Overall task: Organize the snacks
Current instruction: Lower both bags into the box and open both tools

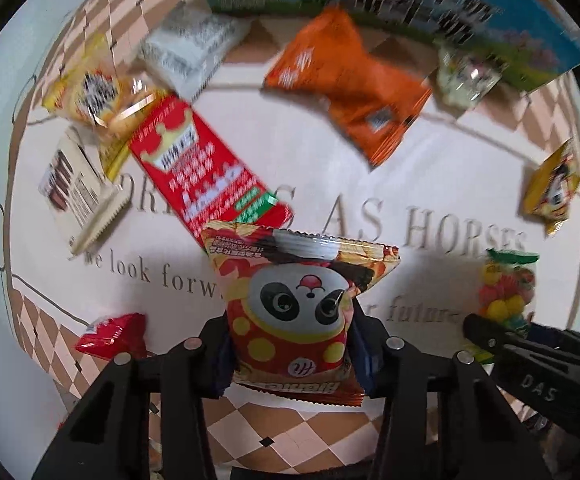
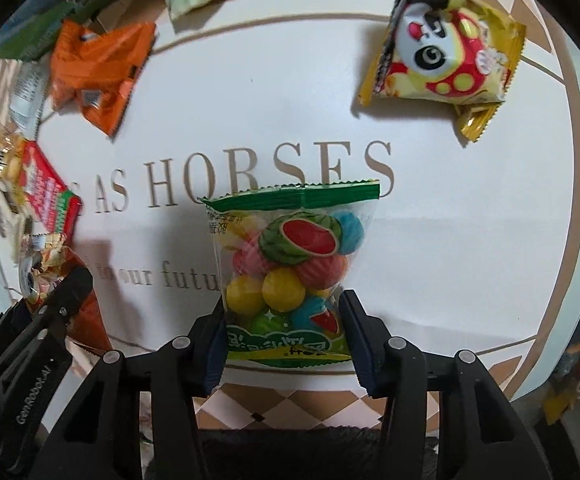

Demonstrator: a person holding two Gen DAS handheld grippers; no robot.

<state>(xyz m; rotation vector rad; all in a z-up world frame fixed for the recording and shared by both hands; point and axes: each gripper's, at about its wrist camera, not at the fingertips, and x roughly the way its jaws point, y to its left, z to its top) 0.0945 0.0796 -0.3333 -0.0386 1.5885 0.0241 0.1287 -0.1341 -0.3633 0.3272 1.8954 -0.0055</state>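
My left gripper [image 1: 290,344] is shut on a red panda snack packet [image 1: 294,304], which stands upright between the fingers above the white mat [image 1: 430,168]. My right gripper [image 2: 284,332] is shut on a clear bag of coloured candy balls [image 2: 290,264] with a green top seam. The candy bag also shows at the right of the left wrist view [image 1: 506,288], with the right gripper's body [image 1: 538,368] below it. The left gripper's body [image 2: 30,344] and its panda packet [image 2: 46,268] show at the left of the right wrist view.
On the mat lie an orange packet [image 1: 354,84], a long red packet [image 1: 206,172], a yellow panda packet [image 2: 446,56], a yellow cracker packet [image 1: 98,88], a cream sachet [image 1: 78,192], a white pouch [image 1: 190,44] and a small red packet [image 1: 114,336]. Green-blue boxes [image 1: 450,12] stand behind.
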